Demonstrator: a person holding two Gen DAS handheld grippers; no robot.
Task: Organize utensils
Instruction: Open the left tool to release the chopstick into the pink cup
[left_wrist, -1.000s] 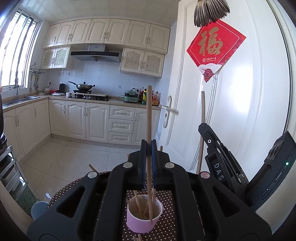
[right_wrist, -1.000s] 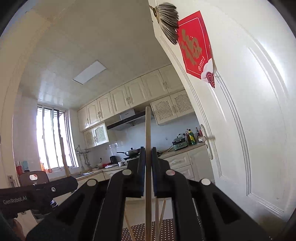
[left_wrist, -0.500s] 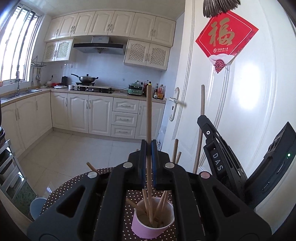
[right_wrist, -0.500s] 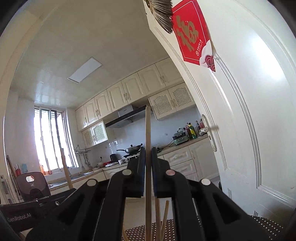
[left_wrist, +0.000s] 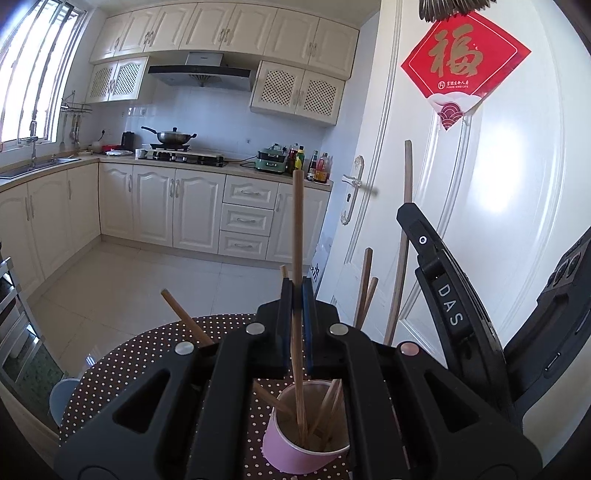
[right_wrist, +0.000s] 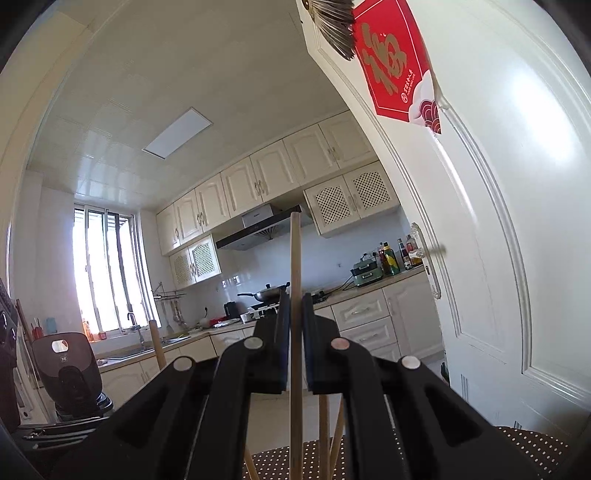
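The left hand-held gripper (left_wrist: 296, 295) is clamped on an upright chopstick (left_wrist: 297, 229), its lower end inside a pink cup (left_wrist: 291, 452) (holding more chopsticks) on the dotted surface (left_wrist: 122, 365). The right hand-held gripper (right_wrist: 295, 306) pinches another chopstick (right_wrist: 295, 251).

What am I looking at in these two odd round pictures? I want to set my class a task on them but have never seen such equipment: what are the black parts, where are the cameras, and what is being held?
No robot here: a person carries a hand-held two-finger gripper in each hand, each with a wide-angle camera looking along its fingers. One picture is from the left gripper, clamped on an upright wooden chopstick whose lower end dips into a pink cup of chopsticks on a dotted tablecloth. The other is from the right gripper, tilted upward and clamped on its own chopstick. Behind is a kitchen.
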